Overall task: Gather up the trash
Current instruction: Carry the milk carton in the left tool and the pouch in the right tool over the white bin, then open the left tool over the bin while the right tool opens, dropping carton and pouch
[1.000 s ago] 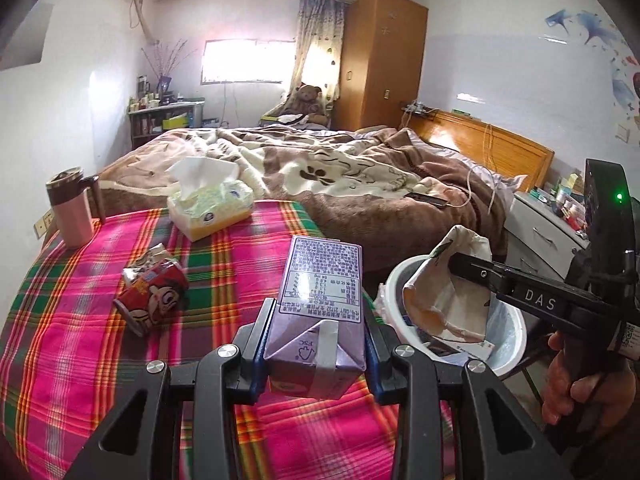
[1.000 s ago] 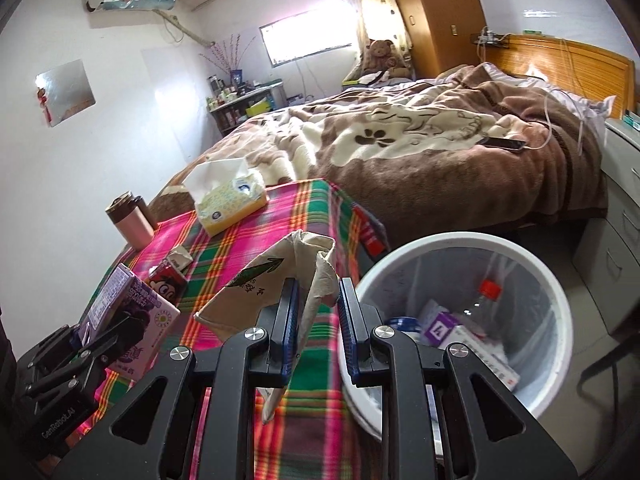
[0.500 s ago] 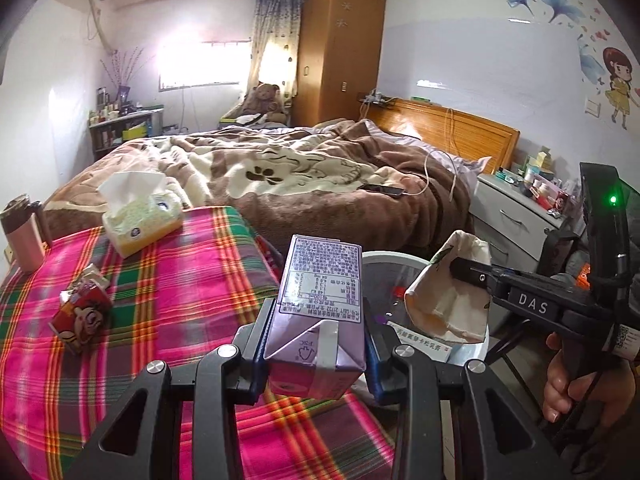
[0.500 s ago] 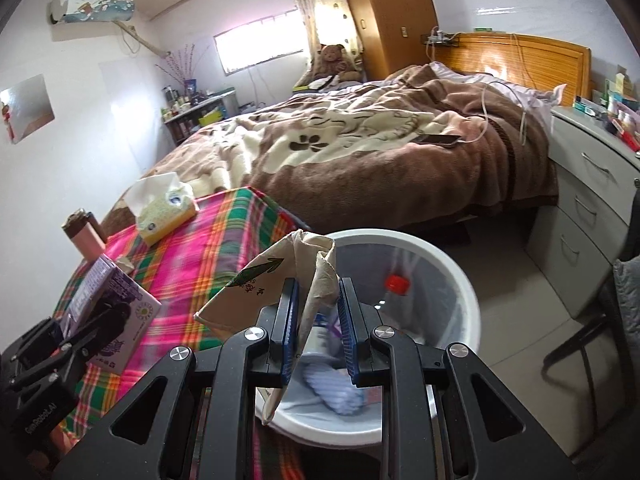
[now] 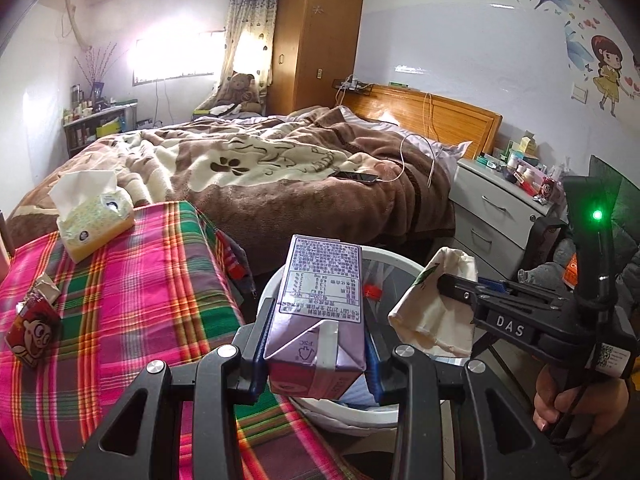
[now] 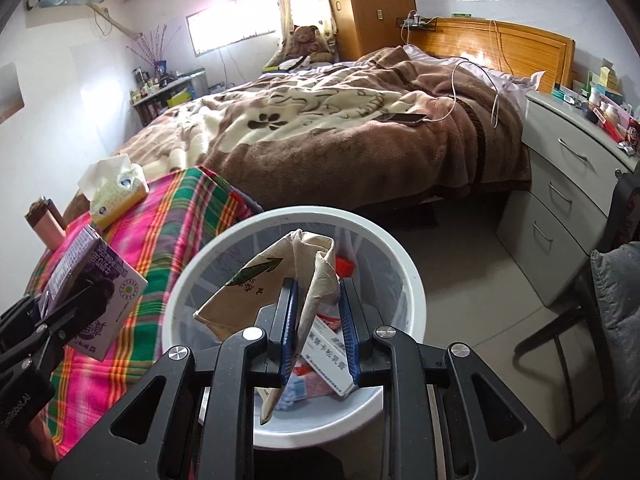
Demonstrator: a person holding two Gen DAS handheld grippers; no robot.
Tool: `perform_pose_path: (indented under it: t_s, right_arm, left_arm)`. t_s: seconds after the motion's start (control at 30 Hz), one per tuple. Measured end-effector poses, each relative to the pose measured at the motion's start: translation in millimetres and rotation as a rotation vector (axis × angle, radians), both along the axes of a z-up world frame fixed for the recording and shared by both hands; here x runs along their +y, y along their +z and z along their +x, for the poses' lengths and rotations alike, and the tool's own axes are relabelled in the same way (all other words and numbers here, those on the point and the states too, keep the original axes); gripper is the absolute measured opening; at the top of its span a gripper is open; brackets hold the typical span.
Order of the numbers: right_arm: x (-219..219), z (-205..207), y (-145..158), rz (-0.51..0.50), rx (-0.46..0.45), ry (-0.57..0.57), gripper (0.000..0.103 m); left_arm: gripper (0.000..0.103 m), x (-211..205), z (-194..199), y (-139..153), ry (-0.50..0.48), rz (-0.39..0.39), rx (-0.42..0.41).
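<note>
Right claw (image 6: 316, 324) is gripping paper bag (image 6: 276, 284) directly above bin (image 6: 412, 280); left claw (image 5: 316, 348) is clamping purple carton (image 5: 320, 304). Advice: center over the opening before releasing.

Two hand-held grippers are in view: the left hand-held gripper (image 5: 316, 344) and the right hand-held gripper (image 6: 318, 324). There is one purple carton (image 5: 318, 320), one crumpled paper bag (image 6: 280, 280) and one white trash bin (image 6: 408, 280). On the worktop (image 5: 132, 280) lie one tissue box (image 5: 94, 220) and one crushed red drink carton (image 5: 34, 328); one pink tumbler (image 6: 46, 224) stands there. One bed (image 6: 340, 132), one teddy bear (image 6: 306, 38), one wardrobe (image 5: 316, 40), one nightstand (image 6: 568, 200) and one phone (image 5: 356, 177).
</note>
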State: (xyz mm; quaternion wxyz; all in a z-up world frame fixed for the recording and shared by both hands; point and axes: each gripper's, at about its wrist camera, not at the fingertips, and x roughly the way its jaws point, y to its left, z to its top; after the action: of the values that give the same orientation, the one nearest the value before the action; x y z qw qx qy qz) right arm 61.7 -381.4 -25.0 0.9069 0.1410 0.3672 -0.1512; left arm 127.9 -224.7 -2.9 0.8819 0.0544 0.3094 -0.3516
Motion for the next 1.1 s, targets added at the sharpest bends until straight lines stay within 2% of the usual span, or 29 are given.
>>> perform_pose_path:
  t_s: [0.27, 0.4, 0.47, 0.53, 0.57, 1.1]
  right_arm:
    - [-7, 1, -9, -0.007, 0.048, -0.008, 0.025]
    - [-7, 2, -9, -0.023, 0.067, -0.015, 0.030]
    - [-7, 1, -9, -0.015, 0.063, -0.014, 0.035]
    - [-7, 0, -9, -0.008, 0.057, -0.014, 0.052]
    - [-6, 0, -8, -0.005, 0.052, -0.013, 0.053]
    - [12, -1, 1, 0.008, -0.009, 0.017, 0.053]
  left_arm:
    - [0.039, -16, 6, -11, -0.014, 0.029, 0.016]
    - [0.052, -17, 9, -13, -0.017, 0.020, 0.032]
    - [0.052, -16, 8, -14, -0.019, 0.021, 0.031]
    - [0.053, -15, 7, -14, -0.017, 0.025, 0.029]
    - [0.053, -14, 7, -14, -0.017, 0.022, 0.030]
    - [0.054, 23, -2, -4, 0.036, -0.001, 0.008]
